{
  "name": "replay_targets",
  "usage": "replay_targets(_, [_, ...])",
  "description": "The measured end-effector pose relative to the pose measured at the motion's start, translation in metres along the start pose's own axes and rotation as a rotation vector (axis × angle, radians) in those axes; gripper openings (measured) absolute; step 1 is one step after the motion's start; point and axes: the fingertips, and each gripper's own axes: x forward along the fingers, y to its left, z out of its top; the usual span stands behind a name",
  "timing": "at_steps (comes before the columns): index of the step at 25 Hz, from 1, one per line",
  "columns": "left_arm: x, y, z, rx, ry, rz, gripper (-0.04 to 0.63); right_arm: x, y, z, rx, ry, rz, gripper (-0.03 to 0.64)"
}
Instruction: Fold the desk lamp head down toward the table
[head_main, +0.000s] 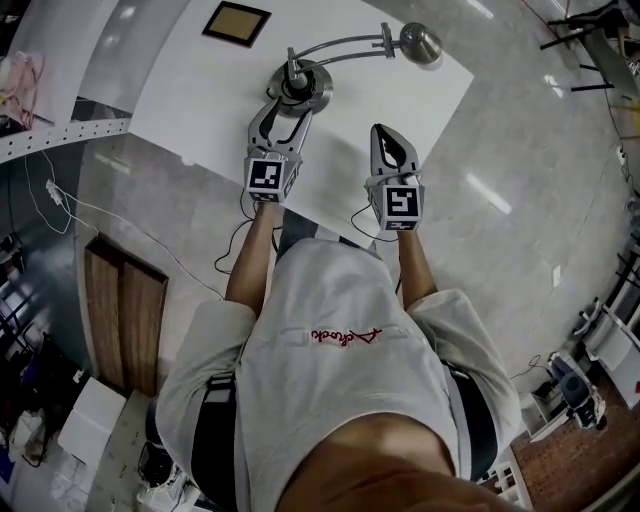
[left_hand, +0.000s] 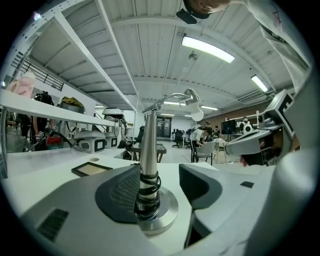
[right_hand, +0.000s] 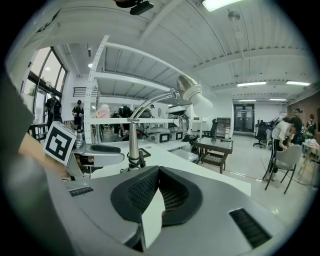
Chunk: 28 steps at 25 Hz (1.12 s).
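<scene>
A metal desk lamp stands on the white table (head_main: 200, 90), its round base (head_main: 318, 92) near the front edge. Its curved arm (head_main: 340, 47) reaches right to the dome head (head_main: 422, 42), which is raised. My left gripper (head_main: 289, 103) is open around the upright post (left_hand: 148, 150), just above the base. The left pad (left_hand: 117, 192) lies against the black cable wound on the post, and the right pad (left_hand: 200, 185) stands apart from it. My right gripper (head_main: 386, 132) is shut with nothing in it, right of the base, and the lamp head (right_hand: 192, 95) shows above it.
A dark framed square (head_main: 237, 23) lies on the table behind the lamp. A white shelf rack (head_main: 60, 135) stands to the left and wooden panels (head_main: 125, 310) lie on the floor. A white cable (head_main: 120, 220) trails over the floor beside the table's near edge.
</scene>
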Motion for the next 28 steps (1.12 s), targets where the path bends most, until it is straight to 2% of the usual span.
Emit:
replay_targets(9, [0.040,0.014,0.031,0.048,-0.051,0.000,0.247,-0.002,-0.003,0.000,-0.003,-0.002,-0.007,0.029])
replay_targets(14, [0.064,0.018,0.054,0.074,-0.084,-0.031,0.241,-0.003,-0.007,0.007,-0.006,-0.013,-0.019,0.029])
replay_targets(17, [0.074,0.017,0.064,0.103,-0.098,-0.046,0.213,-0.003,-0.009,0.013,-0.011,-0.024,-0.027,0.029])
replay_targets(20, [0.078,0.013,0.068,0.131,-0.093,-0.068,0.110,-0.003,-0.011,0.018,-0.011,-0.034,-0.034,0.029])
replay_targets(28, [0.079,0.013,0.068,0.117,-0.096,-0.070,0.107,-0.002,-0.015,0.025,-0.040,-0.045,-0.047,0.029])
